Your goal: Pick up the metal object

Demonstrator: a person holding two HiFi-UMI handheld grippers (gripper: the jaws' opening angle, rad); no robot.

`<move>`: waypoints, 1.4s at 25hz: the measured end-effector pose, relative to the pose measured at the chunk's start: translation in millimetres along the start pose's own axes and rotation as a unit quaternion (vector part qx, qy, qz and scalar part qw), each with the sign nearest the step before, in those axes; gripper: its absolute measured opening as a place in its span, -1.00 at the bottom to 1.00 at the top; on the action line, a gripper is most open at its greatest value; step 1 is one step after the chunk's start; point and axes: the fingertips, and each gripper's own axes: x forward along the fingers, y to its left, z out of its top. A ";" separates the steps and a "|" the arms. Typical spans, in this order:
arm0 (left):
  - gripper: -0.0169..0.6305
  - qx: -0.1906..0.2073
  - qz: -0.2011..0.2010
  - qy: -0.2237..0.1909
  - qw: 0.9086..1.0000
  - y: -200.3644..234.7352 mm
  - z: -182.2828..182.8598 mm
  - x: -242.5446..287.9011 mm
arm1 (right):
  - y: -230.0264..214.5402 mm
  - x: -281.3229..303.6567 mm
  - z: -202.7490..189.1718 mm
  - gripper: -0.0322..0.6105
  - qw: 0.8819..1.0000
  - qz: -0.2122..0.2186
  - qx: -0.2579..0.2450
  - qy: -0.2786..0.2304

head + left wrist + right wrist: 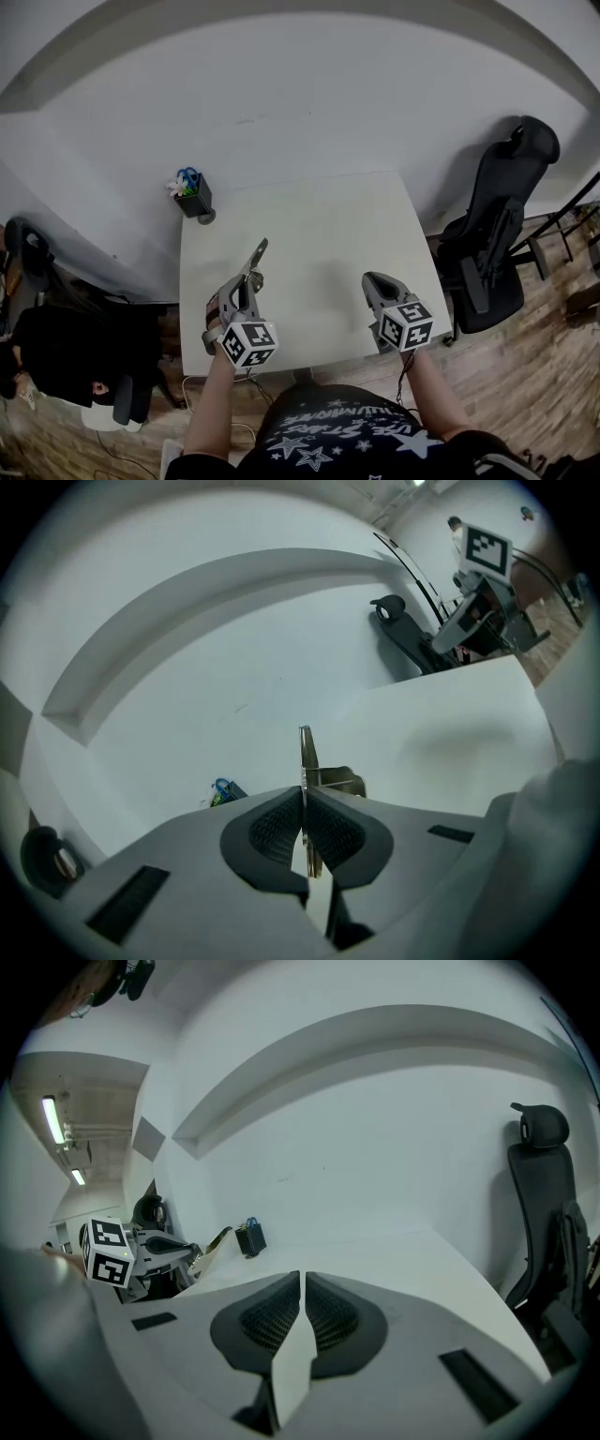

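Here, left gripper (303, 819) clamped on thin metal object (306, 752), blade edge-on, sticking out past pads, over left side of white table (328, 220). Right gripper (302, 1309) jaws together, empty, near front right edge. Open tabletop between grippers. Pen holder (194, 199) at far left corner; office chair (497, 234) beyond right edge.

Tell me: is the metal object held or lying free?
Held: the left gripper is shut on the metal object, which sticks out past the jaws.

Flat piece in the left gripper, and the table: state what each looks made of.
Flat piece: likely metal, dull greyish sheen, thin rigid edge. Table: smooth matte white top, perhaps laminate or painted board; cannot tell which.
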 end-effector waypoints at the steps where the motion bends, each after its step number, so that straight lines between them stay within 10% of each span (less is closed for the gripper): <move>1: -0.88 -0.018 -0.001 0.000 1.000 -3.0 1.4 -7.8 | 0.2 -7.1 -2.4 -0.74 1.000 0.001 0.001 -0.001; 15: -0.88 -0.213 -0.018 -0.008 0.977 -66.3 9.3 -126.4 | 11.0 -112.3 -51.0 -0.74 0.999 0.026 -0.018 0.007; 35: -0.88 -0.257 -0.019 0.004 0.966 -150.4 -3.6 -263.8 | 47.6 -237.3 -114.1 -0.74 0.997 0.054 -0.050 0.027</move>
